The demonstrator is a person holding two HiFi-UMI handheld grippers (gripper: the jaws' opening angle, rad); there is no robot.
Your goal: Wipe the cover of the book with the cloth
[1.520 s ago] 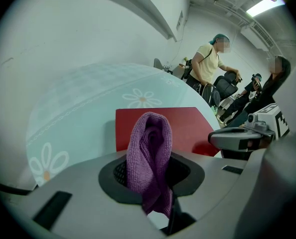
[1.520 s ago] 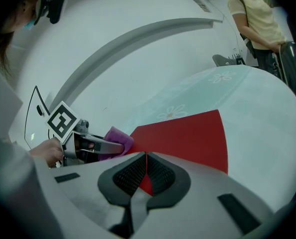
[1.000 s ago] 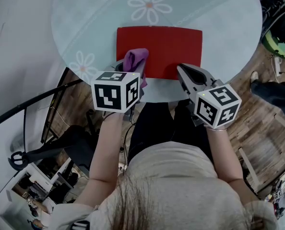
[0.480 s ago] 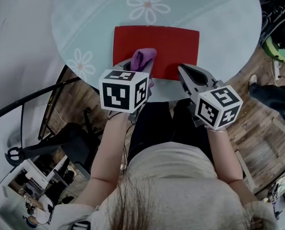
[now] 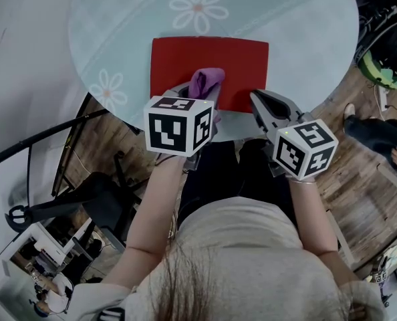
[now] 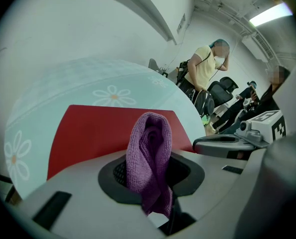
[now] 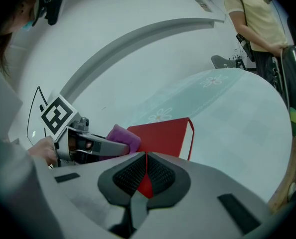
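Pale round table (image 5: 305, 52) with a flower print, one red book (image 5: 185, 59) lying flat near your edge, one purple cloth (image 5: 205, 82).

Your left gripper (image 5: 197, 97) pinches the cloth, which sits on the cover's near edge about midway along. The book's long axis runs left to right, so most of the cover lies straight ahead and to both sides of the cloth. Your right gripper (image 5: 254, 97) has its jaws together on nothing, tips at the book's near right corner; the left is your wiping hand.
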